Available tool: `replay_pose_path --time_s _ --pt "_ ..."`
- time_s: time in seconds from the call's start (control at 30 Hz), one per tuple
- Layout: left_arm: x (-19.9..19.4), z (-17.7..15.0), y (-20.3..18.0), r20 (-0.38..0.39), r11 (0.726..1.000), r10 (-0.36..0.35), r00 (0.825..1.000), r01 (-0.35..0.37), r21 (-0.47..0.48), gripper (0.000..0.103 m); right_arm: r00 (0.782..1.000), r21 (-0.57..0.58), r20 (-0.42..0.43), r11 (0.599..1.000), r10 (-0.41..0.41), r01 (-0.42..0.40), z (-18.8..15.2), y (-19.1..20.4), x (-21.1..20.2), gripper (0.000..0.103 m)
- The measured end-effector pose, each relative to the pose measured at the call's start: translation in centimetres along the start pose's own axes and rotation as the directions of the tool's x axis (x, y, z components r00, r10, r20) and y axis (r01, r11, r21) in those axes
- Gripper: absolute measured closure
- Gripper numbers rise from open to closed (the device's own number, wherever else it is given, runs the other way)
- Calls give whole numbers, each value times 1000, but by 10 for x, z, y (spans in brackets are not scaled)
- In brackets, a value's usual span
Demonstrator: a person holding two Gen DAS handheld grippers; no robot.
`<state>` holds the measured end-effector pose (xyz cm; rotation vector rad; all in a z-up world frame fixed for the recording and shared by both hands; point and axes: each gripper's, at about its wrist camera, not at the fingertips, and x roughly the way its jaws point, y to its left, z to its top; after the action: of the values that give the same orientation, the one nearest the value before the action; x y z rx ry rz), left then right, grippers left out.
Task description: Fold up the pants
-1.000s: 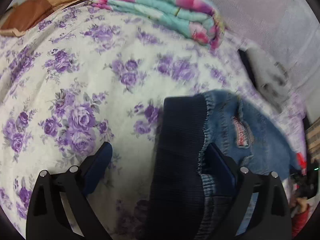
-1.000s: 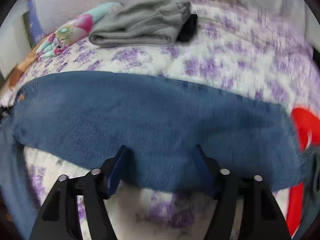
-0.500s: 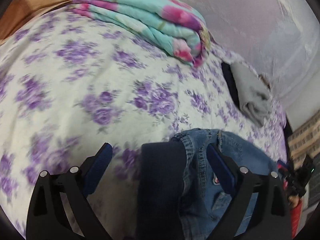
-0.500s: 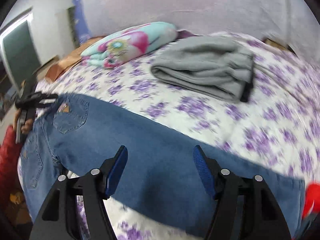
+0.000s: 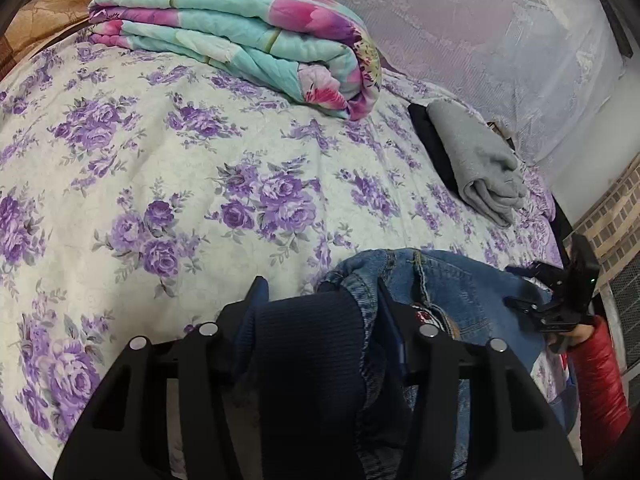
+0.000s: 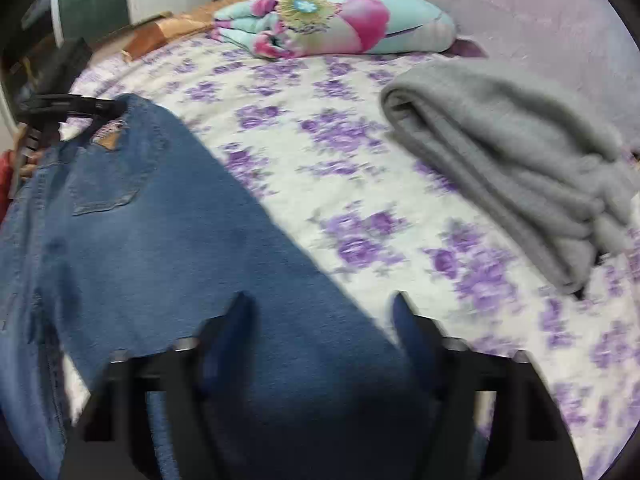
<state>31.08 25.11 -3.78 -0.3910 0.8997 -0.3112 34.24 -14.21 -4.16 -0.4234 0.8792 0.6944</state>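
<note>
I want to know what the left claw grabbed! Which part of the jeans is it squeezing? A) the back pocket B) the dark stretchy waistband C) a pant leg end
B: in the left wrist view the left claw is shut on the dark ribbed waistband of the jeans.

left tool (image 5: 320,304): matte black frame, dark blue pads, round silver screws on top
right tool (image 6: 320,316): same black frame, blue pads, blurred
sleeve (image 5: 596,380): glossy red, padded
skin: hand barely visible, details unclear
</note>
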Motion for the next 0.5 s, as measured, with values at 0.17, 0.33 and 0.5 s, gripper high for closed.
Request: replay_pose_path --time_s 0.17,0.33,0.5 --pt "-13 -3 -9 57 999 4 998 -7 45 56 990 -37 55 990 -133 135 -9 34 -27 96" --pt "-53 -15 -25 169 996 -14 986 -2 94 58 965 -31 168 977 -204 212 -21 86 -103 97" --pt "-113 -54 -33 224 990 -89 970 63 122 61 939 -53 263 969 -220 242 -62 151 -171 97"
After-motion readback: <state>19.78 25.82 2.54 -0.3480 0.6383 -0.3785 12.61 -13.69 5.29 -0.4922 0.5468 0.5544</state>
